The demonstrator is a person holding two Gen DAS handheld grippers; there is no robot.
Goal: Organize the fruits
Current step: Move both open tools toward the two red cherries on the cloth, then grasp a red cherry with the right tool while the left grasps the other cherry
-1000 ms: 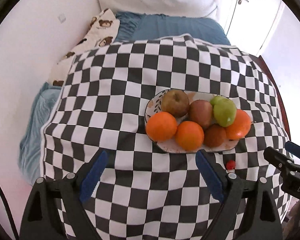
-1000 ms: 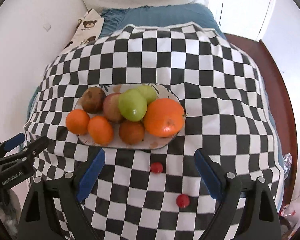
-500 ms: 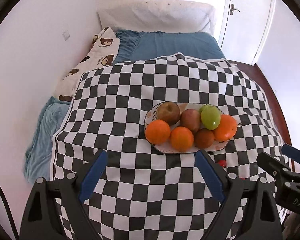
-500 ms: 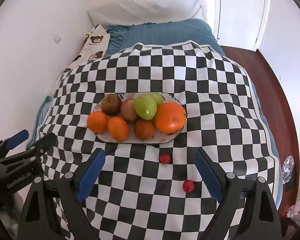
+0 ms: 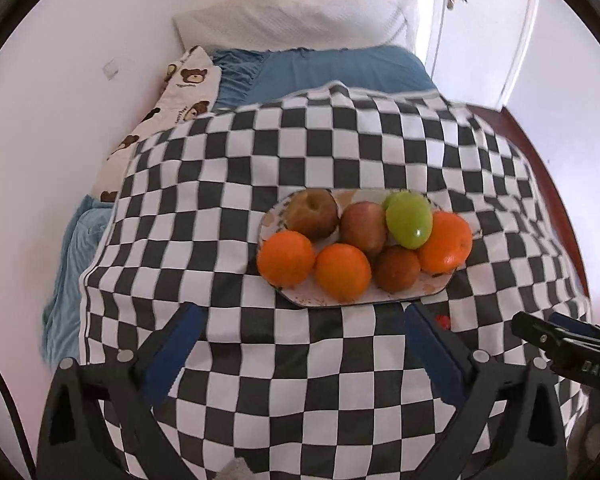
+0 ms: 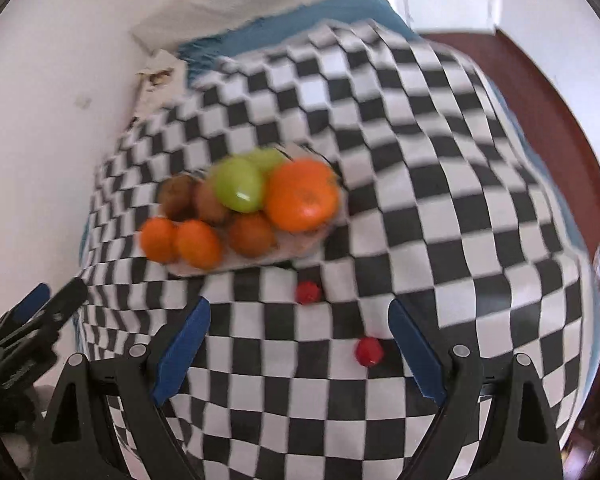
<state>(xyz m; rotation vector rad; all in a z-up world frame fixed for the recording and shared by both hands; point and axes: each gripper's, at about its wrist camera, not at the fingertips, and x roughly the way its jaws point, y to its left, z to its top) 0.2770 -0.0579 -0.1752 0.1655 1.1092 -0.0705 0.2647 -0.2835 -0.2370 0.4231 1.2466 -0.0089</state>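
A patterned plate (image 5: 436,286) (image 6: 300,246) on the checkered cloth holds several fruits: oranges (image 5: 286,258), a large orange (image 6: 302,196), brownish apples (image 5: 312,214) and a green apple (image 5: 410,220) (image 6: 238,184). Two small red fruits lie on the cloth in front of the plate, one (image 6: 307,292) nearer it, one (image 6: 369,351) closer to my right gripper; one (image 5: 443,322) peeks past my left finger. My left gripper (image 5: 300,344) is open and empty, short of the plate. My right gripper (image 6: 300,336) is open and empty above the red fruits.
The checkered cloth (image 5: 340,140) covers a bed with a blue sheet (image 5: 340,72), a white pillow (image 5: 300,16) and a bear-print cloth (image 5: 184,92) by the left wall. A door (image 5: 484,28) and dark wooden floor (image 6: 540,92) lie to the right.
Both grippers pulled back from the plate, then the left came closer again. The right view has swung and tilted, now blurred with motion. Both grippers stayed open and empty.
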